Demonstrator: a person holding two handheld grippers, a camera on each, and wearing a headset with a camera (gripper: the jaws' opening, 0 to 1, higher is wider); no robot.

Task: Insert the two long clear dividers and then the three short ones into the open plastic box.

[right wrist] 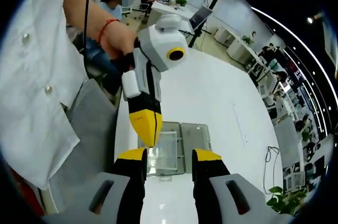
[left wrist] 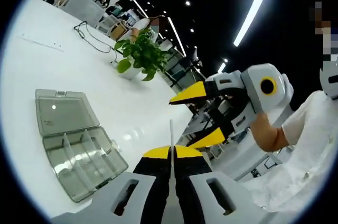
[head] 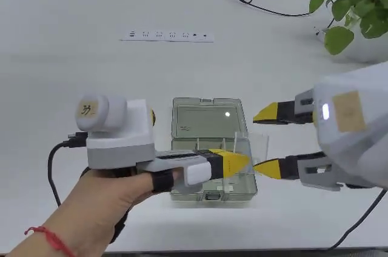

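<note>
white workbench point(head: 182, 2), potted plant point(head: 354, 8), ceiling lights point(left wrist: 253, 7)

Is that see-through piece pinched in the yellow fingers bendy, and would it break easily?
Probably stiff: the clear divider stands straight above the shut left gripper, no drooping. Edge-on it looks very thin, so likely light, and it might snap if forced sideways. Smooth plastic, so maybe slippery.

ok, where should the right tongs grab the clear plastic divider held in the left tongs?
Take the free end of the clear plastic divider, past the shut left tongs, coming in opposite them. It's a thin flat sheet, so the open right tongs should probably pinch its broad faces, not its edges.
</note>
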